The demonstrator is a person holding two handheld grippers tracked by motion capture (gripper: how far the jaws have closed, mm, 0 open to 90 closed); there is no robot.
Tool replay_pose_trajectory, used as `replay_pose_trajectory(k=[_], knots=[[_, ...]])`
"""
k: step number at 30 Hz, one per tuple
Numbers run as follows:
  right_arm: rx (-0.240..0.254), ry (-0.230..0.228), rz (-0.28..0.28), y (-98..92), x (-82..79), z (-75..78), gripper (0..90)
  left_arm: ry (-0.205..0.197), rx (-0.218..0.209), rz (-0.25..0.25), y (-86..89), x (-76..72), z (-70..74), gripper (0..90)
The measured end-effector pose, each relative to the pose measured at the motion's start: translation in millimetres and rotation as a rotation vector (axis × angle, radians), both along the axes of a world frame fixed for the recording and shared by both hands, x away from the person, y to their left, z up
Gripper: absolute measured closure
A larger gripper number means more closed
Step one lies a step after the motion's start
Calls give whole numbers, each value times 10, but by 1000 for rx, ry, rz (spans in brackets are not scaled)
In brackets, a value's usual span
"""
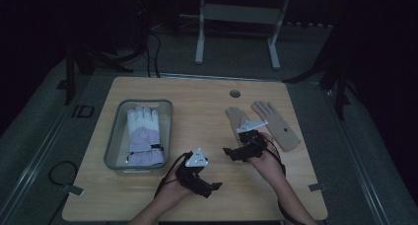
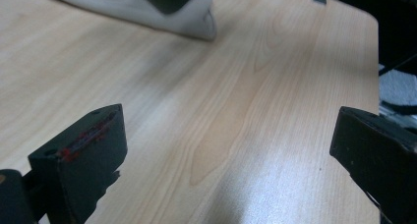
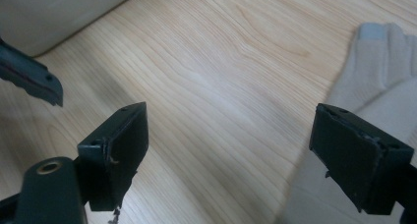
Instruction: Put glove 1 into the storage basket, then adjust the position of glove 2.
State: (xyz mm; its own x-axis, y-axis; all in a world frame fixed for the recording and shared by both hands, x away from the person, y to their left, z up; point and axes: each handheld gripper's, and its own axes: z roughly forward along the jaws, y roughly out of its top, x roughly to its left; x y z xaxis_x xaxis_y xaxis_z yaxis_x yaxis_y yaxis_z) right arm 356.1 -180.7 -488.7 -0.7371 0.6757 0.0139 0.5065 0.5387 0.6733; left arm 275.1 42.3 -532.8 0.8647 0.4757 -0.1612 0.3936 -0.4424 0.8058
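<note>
table (image 2: 231, 116): pale wood grain, smooth, slight sheen. beige gloves (image 1: 268, 122): soft matt knit cloth. tray (image 1: 114, 136): translucent grey plastic. white glove (image 1: 143, 136): padded fabric. gripper pads (image 3: 123, 150): matt black, chipped edges.

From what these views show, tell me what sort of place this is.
Probably a lab or recording room, not a home: a bare wooden table on a grey carpeted floor, dark surroundings, cables trailing behind, and a white metal desk frame farther back.
</note>
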Motion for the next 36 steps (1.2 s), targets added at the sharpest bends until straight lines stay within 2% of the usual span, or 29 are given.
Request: replay_pose_trajectory(k=[5, 9, 10, 11, 12, 13, 14, 15, 16, 18, 19, 20, 21, 22, 23, 24, 25, 26, 27, 28, 29, 30, 33, 34, 35, 36], knots=[[8, 5, -8, -80, -1, -37, 148, -8, 3, 3, -34, 22, -98, 7], [10, 8, -4, -131, -16, -89, 148, -18, 34, 25, -28, 37, -146, 7], [3, -1, 4, -162, -25, -116, 148, -9, 68, 44, -12, 44, -174, 8], [3, -1, 4, -162, -25, -116, 148, -9, 68, 44, -12, 44, -174, 8], [-5, -1, 4, -200, -29, -140, 148, -13, 129, 59, 5, 46, -205, 8], [-5, -1, 4, -200, -29, -140, 148, -13, 129, 59, 5, 46, -205, 7], [-6, 1, 0, -244, -26, -161, 147, -11, 164, 76, 28, 41, -236, 7], [-6, 1, 0, -244, -26, -161, 147, -11, 164, 76, 28, 41, -236, 7], [3, -3, -6, -288, -22, -170, 147, 21, 160, 71, 62, 48, -271, 7], [14, -11, -9, -332, -17, -165, 147, 26, 151, 73, 76, 46, -284, 7], [14, -11, -9, -332, -17, -165, 147, 23, 149, 77, 87, 42, -286, 7], [39, -15, -12, -373, -12, -148, 148, 18, 125, 70, 110, 35, -271, 7], [39, -15, -12, -373, -12, -148, 148, 18, 125, 70, 110, 35, -271, 7], [63, -29, -17, -417, -11, -117, 144, 6, 103, 61, 125, 25, -259, 7], [86, -23, -20, -444, -5, -98, 134, 6, 103, 61, 125, 25, -259, 7], [113, -23, -32, -471, -2, -79, 130, -10, 105, 53, 138, 14, -259, 7], [113, -23, -32, -471, -2, -79, 130, -10, 105, 53, 138, 14, -259, 7], [142, -32, -60, -507, 7, -46, 106, -15, 102, 48, 148, 2, -258, 8], [142, -32, -60, -507, 7, -46, 106, -15, 102, 48, 148, 2, -258, 8], [156, -23, -83, -545, 30, -25, 106, -23, 93, 41, 151, -8, -257, 7], [156, -23, -83, -545, 30, -25, 106, -23, 93, 41, 151, -8, -257, 7], [159, -39, -106, -575, 53, -13, 110, -24, 99, 36, 146, -15, -261, 8], [156, -38, -105, -600, 90, -6, 136, -31, 106, 33, 144, -21, -264, 7], [149, -60, -111, -622, 135, 0, 166, -25, 104, 33, 151, -17, -267, 7], [149, -60, -111, -622, 135, 0, 166, -25, 104, 33, 151, -17, -267, 7], [137, -77, -118, -648, 211, -4, 209, -16, 89, 34, 158, -14, -270, 7]])
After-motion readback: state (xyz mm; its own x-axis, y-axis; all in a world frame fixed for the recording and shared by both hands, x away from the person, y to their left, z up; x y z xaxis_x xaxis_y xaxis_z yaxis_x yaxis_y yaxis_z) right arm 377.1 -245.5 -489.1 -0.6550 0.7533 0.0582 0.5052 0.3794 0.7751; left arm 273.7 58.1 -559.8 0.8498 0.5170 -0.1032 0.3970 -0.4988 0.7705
